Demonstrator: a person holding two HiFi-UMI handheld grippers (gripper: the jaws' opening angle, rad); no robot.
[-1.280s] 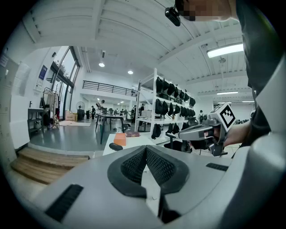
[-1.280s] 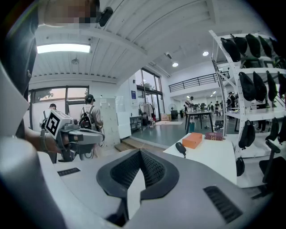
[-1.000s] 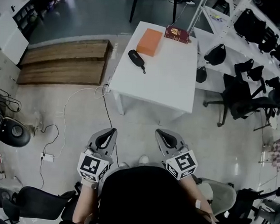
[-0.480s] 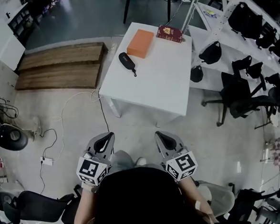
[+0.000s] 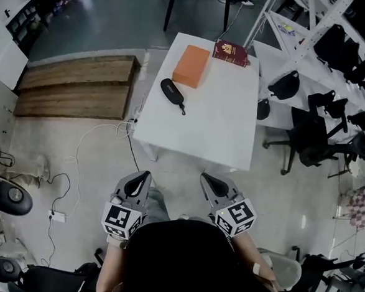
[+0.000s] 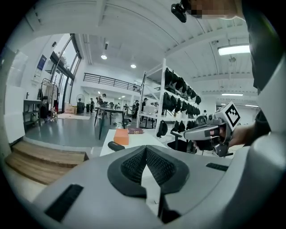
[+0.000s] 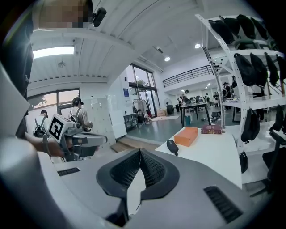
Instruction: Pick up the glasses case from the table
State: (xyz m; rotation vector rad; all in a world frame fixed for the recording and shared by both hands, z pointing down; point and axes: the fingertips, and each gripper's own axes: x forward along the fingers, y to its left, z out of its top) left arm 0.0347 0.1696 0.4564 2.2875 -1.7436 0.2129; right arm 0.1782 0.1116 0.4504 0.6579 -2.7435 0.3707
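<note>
My left tool (image 6: pixel 146 150) has its 2 jaws pressed together tip to tip, with nothing between them. My right tool (image 7: pixel 140 152) is the same: jaws meeting at the tip, empty. Both are held in the air at the near side of the desk (image 5: pixel 216 123), side by side and well apart from everything on it.

The glasses case (image 5: pixel 172 91) is dark and oblong. It lies on the white desk near the left edge, toward the far end. Just beyond it sits an orange box (image 5: pixel 192 57), and a dark red book (image 5: pixel 231 52) lies at the far edge, to the right of the box.

Only the head view gives me the floor layout: a wooden platform (image 5: pixel 74 85) to the left of the desk, a white cable (image 5: pixel 86 138) trailing across the floor on the near left, and black office chairs (image 5: pixel 314 136) to the right.

The left gripper view shows a tall shelving rack (image 6: pixel 172 96) hung with dark bags beyond the desk. It also shows my right tool from the side, marker cube up. The right gripper view alone shows 2 people (image 7: pixel 79 114) standing far off on the left, by a white wall. It shows the case lying just near of the orange box, apart from it.
</note>
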